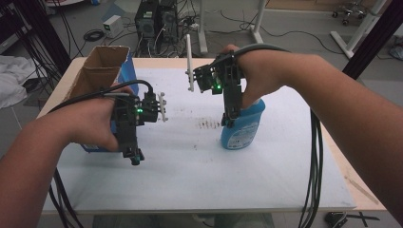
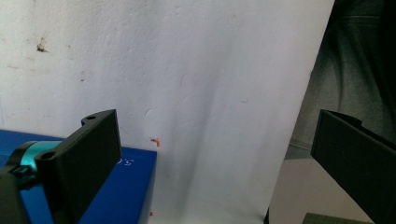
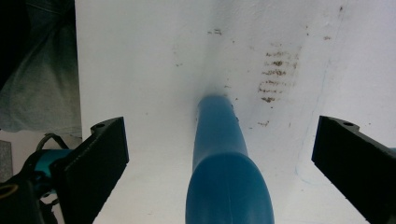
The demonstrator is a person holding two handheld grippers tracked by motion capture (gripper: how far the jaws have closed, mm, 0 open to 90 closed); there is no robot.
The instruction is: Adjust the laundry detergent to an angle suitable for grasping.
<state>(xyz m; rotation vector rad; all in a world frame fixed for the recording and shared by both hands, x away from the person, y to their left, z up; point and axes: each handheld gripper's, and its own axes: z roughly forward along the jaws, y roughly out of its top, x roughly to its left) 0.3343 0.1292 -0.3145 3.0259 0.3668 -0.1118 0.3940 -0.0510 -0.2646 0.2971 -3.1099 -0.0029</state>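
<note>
blue bottle (image 3: 226,172) between spread fingers (image 3: 100,154)

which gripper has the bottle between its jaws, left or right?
The right gripper: its open jaws straddle the blue bottle without touching it. The left gripper, also open, has the blue box beside one jaw.

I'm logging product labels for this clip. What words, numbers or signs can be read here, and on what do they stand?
Blue box, left gripper view: white characters at its top edge, roughly "5.0", cut off by the jaw and not surely readable.
Blue bottle, high view: a pale label patch, too small and blurred to read.
White table cover: a small red corner mark, no lettering.
Cardboard box: no print can be made out.
</note>
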